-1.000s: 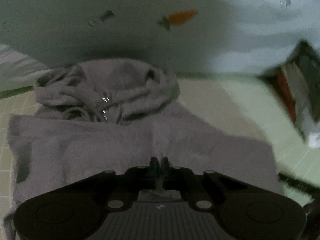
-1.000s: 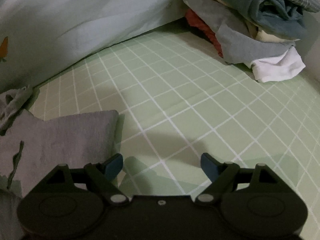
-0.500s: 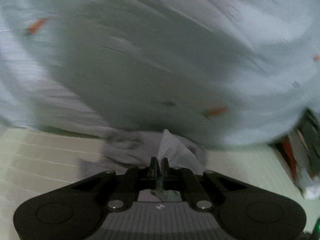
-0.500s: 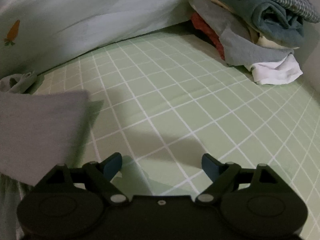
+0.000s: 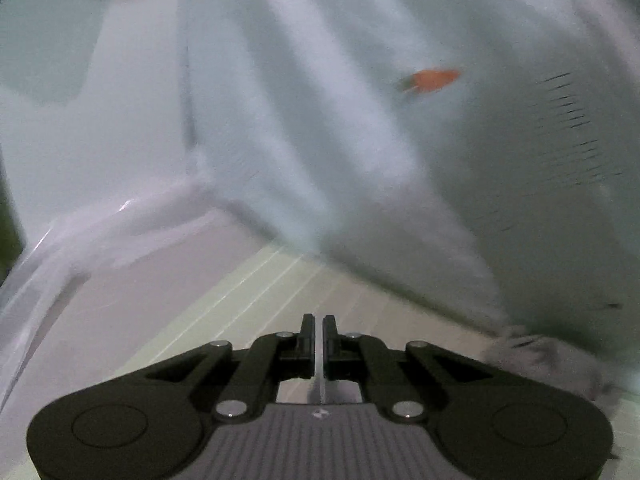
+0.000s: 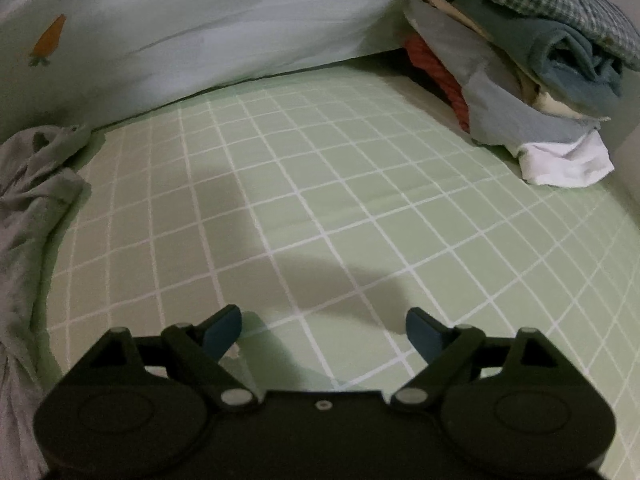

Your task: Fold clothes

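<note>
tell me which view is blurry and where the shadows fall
Left wrist view: smeared by motion, the orange carrot print on the pale bedding streaked. Right wrist view: sharp, dim, with soft dark shadows across the green checked sheet ahead of the right gripper.

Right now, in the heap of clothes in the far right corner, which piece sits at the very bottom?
The white garment: it sticks out onto the green checked sheet beneath the pale blue piece, while the checked shirt tops the heap.

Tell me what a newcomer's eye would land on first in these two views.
The pile of clothes stacked in the far right corner stands out most, with a white piece at its bottom and a checked one on top. Next comes the green checked sheet, lying bare in front of the open right gripper. At the left edge lies a crumpled grey garment, below an orange carrot print.
</note>
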`<move>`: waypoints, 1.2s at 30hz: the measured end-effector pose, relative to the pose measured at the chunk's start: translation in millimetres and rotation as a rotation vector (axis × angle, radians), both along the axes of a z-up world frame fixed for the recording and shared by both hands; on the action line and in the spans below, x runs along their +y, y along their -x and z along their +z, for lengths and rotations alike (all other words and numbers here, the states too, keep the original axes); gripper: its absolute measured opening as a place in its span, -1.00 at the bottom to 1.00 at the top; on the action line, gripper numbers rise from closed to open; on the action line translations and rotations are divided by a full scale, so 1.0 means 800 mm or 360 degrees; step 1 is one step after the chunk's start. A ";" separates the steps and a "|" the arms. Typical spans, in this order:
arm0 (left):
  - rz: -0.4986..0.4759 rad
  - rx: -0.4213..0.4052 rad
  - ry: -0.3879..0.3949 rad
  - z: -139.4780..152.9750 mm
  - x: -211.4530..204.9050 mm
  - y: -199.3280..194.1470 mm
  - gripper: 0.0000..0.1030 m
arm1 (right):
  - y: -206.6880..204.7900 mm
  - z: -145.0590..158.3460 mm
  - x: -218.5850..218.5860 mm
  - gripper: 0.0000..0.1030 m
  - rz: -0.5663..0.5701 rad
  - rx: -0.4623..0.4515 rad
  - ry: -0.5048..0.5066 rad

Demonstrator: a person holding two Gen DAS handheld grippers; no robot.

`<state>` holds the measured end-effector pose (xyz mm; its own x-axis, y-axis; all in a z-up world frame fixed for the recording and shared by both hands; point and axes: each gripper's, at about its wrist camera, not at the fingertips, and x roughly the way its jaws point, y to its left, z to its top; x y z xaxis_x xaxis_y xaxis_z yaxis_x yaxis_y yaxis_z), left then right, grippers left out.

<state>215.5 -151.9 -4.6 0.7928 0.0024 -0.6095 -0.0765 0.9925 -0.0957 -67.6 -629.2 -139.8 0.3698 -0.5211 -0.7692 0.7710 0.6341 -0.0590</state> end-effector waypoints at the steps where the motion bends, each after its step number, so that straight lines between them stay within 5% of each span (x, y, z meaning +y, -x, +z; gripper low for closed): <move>1: 0.0017 0.0037 0.0007 -0.009 0.005 0.000 -0.74 | -0.004 0.001 0.002 0.74 0.0020 0.0016 0.0004; 4: -0.0024 0.0124 0.0047 -0.034 0.004 0.005 -0.52 | -0.021 0.005 0.010 0.73 0.0080 0.0063 -0.0009; 8: -0.0177 0.0253 0.0068 -0.065 -0.016 0.011 -0.23 | -0.054 0.021 0.027 0.72 0.0197 -0.0046 -0.0052; 12: -0.0241 0.0371 0.0052 -0.096 -0.038 0.008 -0.17 | -0.106 0.029 0.051 0.64 0.0387 -0.0139 -0.0108; 17: -0.0264 0.0477 0.0019 -0.127 -0.050 -0.002 -0.11 | -0.167 0.032 0.073 -0.09 0.0568 -0.0253 -0.0262; 23: -0.0235 0.0522 0.0000 -0.144 -0.048 -0.013 -0.11 | -0.216 0.024 0.063 -0.45 0.0546 -0.0352 -0.0425; 36: -0.0259 0.0511 -0.0106 -0.147 -0.058 -0.023 -0.08 | -0.284 0.017 -0.019 -0.75 0.0424 -0.0550 -0.0664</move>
